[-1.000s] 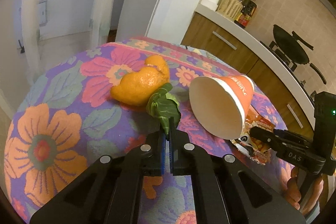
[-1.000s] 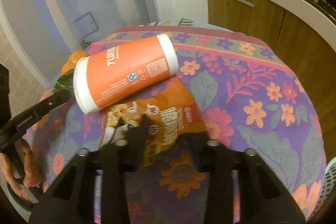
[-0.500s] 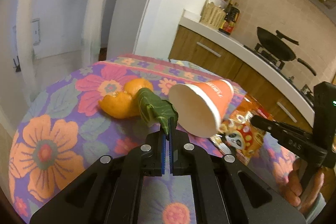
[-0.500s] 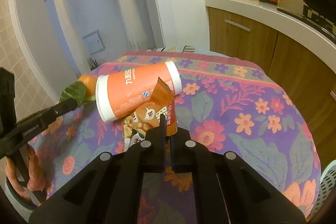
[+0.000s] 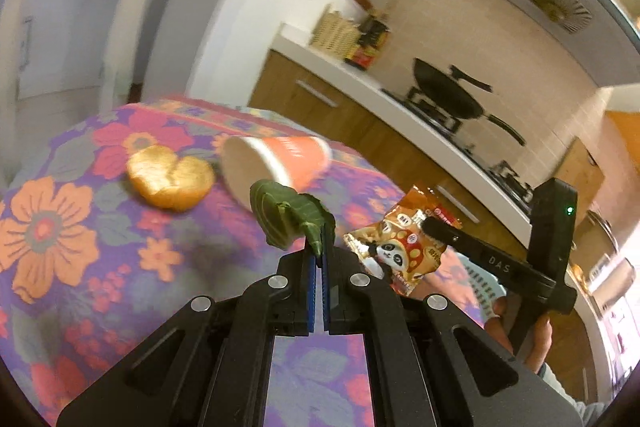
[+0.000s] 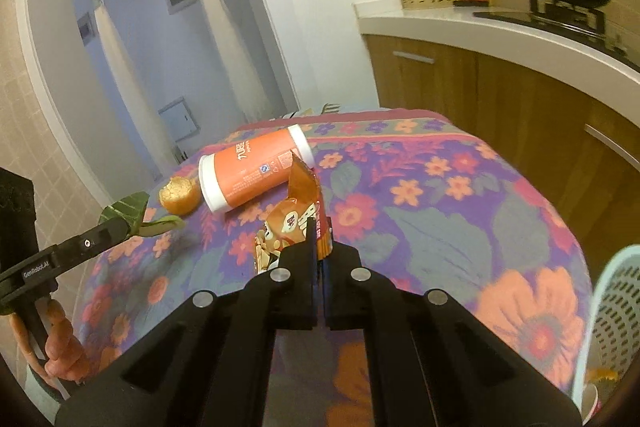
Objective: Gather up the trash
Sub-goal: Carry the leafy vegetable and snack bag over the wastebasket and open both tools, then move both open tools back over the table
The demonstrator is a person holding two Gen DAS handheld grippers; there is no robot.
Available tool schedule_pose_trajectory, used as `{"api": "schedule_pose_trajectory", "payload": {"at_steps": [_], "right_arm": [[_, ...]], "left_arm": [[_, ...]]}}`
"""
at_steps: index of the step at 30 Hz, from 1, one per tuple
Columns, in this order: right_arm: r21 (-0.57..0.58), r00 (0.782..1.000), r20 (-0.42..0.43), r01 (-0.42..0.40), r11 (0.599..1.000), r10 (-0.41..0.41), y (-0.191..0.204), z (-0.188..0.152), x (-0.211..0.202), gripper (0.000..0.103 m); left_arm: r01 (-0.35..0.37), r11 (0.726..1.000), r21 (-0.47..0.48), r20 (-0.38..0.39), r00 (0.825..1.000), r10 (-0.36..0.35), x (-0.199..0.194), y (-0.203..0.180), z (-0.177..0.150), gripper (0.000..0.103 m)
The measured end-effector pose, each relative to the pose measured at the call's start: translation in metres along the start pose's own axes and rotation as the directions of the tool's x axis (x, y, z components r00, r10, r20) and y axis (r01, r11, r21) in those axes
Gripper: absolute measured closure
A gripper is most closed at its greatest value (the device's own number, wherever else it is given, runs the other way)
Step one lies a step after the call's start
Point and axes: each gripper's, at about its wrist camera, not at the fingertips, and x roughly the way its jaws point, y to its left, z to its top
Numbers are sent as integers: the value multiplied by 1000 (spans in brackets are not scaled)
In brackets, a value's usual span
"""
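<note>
One leaf [image 5: 286, 217] in left jaws, one snack bag [image 6: 294, 223] in right — one cup [image 6: 252, 175] lying.

Tablecloth [image 6: 440, 219]: purple ground printed with orange, pink and red flowers and grey-green leaves. Paper cup [image 6: 252, 173]: orange wall with white lettering, white rims, pale interior. Peel [image 5: 172, 181]: orange outside, pale yellow within. Leaf [image 5: 286, 217]: dark green with lighter veins. Snack wrapper [image 5: 400, 243]: orange-brown, with a black-and-white panda and red details. Left gripper [image 5: 319, 259] and right gripper [image 6: 320, 255]: black, with blue pads. Basket [image 6: 612, 307]: pale turquoise lattice.
</note>
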Motion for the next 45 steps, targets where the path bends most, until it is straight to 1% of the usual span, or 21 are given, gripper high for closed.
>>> {"api": "schedule_pose_trajectory", "payload": {"at_steps": [4, 6, 10, 13, 15, 19, 20, 21, 22, 24, 25, 29, 31, 35, 38, 39, 40, 42, 43, 44, 45], "right_arm": [[19, 999, 48, 21, 1000, -22, -22, -10, -43, 103], [34, 997, 73, 39, 999, -41, -34, -12, -60, 103], [65, 983, 133, 116, 991, -124, -63, -18, -105, 103], [104, 968, 167, 170, 980, -186, -89, -22, -136, 103], [142, 953, 187, 213, 967, -237, -109, -26, -157, 103], [195, 920, 201, 299, 934, -336, -141, -36, -186, 103], [211, 912, 202, 317, 925, -358, -149, -39, -192, 103], [235, 898, 196, 346, 908, -393, -160, -43, -200, 103], [250, 889, 189, 367, 896, -417, -168, -46, -204, 103], [296, 872, 164, 403, 866, -462, -187, -56, -212, 103], [316, 868, 154, 409, 856, -472, -197, -59, -214, 103], [399, 854, 93, 440, 805, -513, -232, -75, -220, 103], [420, 850, 66, 452, 787, -523, -244, -81, -220, 103], [402, 831, 24, 501, 766, -556, -252, -86, -217, 103], [410, 835, -16, 507, 758, -550, -261, -87, -210, 103], [411, 835, -24, 510, 756, -550, -263, -88, -210, 103], [407, 832, -41, 520, 751, -553, -265, -89, -206, 103], [403, 824, -67, 539, 740, -563, -268, -90, -202, 102], [406, 825, -73, 538, 739, -560, -270, -92, -202, 102], [412, 827, -81, 537, 736, -557, -273, -93, -201, 100], [418, 828, -93, 536, 733, -553, -277, -92, -199, 98]], "left_arm": [[69, 995, 73, -12, 998, -68, -2, -38, 2, 103], [85, 990, 111, -16, 996, -84, -1, -58, 4, 103], [135, 974, 184, -42, 991, -129, 10, -100, 6, 103], [182, 955, 236, -83, 982, -167, 27, -137, 4, 103], [215, 942, 257, -111, 975, -192, 38, -158, 0, 103], [285, 905, 317, -204, 952, -229, 70, -210, -7, 103], [306, 885, 352, -234, 944, -233, 81, -231, -9, 103], [317, 873, 371, -248, 940, -236, 89, -243, -12, 103], [340, 854, 395, -273, 931, -244, 99, -261, -15, 103], [370, 829, 419, -309, 917, -253, 115, -285, -22, 103], [387, 818, 426, -332, 908, -257, 125, -297, -27, 103], [433, 793, 430, -416, 874, -252, 163, -330, -49, 103], [448, 785, 427, -452, 858, -244, 181, -342, -61, 103], [453, 783, 425, -493, 842, -219, 207, -356, -75, 103], [452, 782, 429, -522, 830, -194, 226, -364, -82, 103], [456, 780, 428, -535, 824, -188, 231, -365, -84, 99], [455, 778, 434, -536, 824, -182, 233, -366, -87, 95], [434, 766, 474, -511, 844, -162, 230, -368, -91, 60], [418, 754, 507, -484, 862, -152, 226, -370, -93, 57], [415, 749, 516, -479, 865, -150, 224, -371, -94, 56], [418, 750, 514, -483, 863, -149, 224, -372, -95, 56]]}}
